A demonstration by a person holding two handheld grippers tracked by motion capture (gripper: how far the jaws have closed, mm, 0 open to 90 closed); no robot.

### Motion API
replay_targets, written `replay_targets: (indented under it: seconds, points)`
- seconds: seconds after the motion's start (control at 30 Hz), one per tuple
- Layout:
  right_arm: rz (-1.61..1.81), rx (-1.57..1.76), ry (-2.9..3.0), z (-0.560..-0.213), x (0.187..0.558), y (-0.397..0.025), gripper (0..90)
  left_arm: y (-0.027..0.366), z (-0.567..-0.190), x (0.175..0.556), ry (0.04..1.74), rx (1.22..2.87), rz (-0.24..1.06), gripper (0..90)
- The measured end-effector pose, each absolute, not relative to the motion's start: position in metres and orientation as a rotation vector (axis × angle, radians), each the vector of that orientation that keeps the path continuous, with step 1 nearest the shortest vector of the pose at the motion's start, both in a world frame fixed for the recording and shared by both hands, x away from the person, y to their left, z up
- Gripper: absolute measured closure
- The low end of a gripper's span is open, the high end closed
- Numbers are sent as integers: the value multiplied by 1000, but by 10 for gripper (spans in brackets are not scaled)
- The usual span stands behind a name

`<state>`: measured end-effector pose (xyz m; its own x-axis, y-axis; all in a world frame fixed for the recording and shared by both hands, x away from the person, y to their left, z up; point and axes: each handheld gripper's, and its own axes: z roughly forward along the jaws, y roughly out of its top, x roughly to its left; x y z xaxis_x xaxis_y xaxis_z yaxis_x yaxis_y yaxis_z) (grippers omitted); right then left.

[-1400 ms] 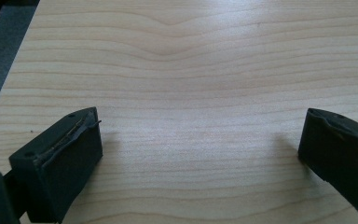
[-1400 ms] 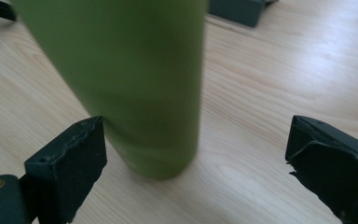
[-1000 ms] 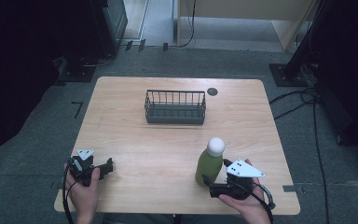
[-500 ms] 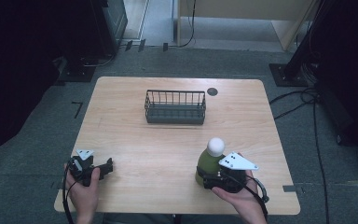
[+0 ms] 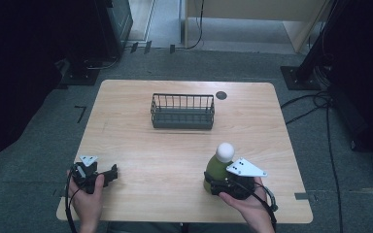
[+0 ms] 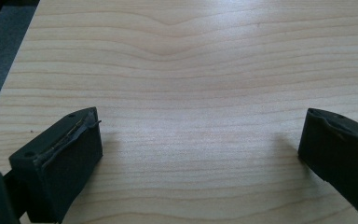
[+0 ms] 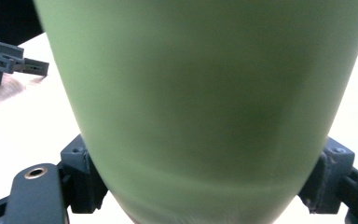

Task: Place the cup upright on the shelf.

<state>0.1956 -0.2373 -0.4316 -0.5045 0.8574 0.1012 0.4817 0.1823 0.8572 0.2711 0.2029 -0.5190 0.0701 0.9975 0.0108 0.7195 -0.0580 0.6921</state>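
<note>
A green bottle (image 5: 217,169) with a round white cap (image 5: 225,152) stands upright near the table's front right. My right gripper (image 5: 213,183) sits low at its base. In the right gripper view the bottle (image 7: 205,93) spans the whole gap, with one black jaw on each side at full width, so the right gripper (image 7: 205,158) is open around it. My left gripper (image 5: 112,172) rests at the front left, held by a hand. In the left gripper view it (image 6: 200,130) is open over bare wood.
A dark wire basket (image 5: 182,111) stands at the back middle of the wooden table (image 5: 141,145), and a small dark disc (image 5: 221,95) lies behind it. Cables run over the floor at right. The left gripper (image 7: 9,63) shows far off in the right gripper view.
My right gripper has pushed forward from behind the bottle until its jaws flank the bottle's base. The bottle and the left gripper have stayed where they were.
</note>
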Motion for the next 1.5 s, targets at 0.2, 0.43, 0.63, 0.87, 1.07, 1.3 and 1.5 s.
replay_targets:
  seconds: [0.2,0.43,0.63,0.87,1.07,1.3,1.5]
  points:
    - [1242,1258,2052,-431,195,-236,199,203,-519,271,1701,1834,695,0]
    - [1220,1279,2023,-428,202,-234,200,203,-519,271,1702,1833,695,0]
    - [1220,1282,2020,-423,208,-231,200,203,-519,271,1701,1833,695,0]
    - [1208,1283,1994,-416,218,-229,200,203,-519,271,1702,1834,694,0]
    - [1197,1276,1996,-409,229,-224,201,203,-519,271,1702,1834,694,0]
    - [1190,1274,1994,-404,239,-220,201,203,-519,271,1701,1833,694,0]
    - [1183,1279,1992,-400,249,-217,201,203,-519,271,1702,1831,696,0]
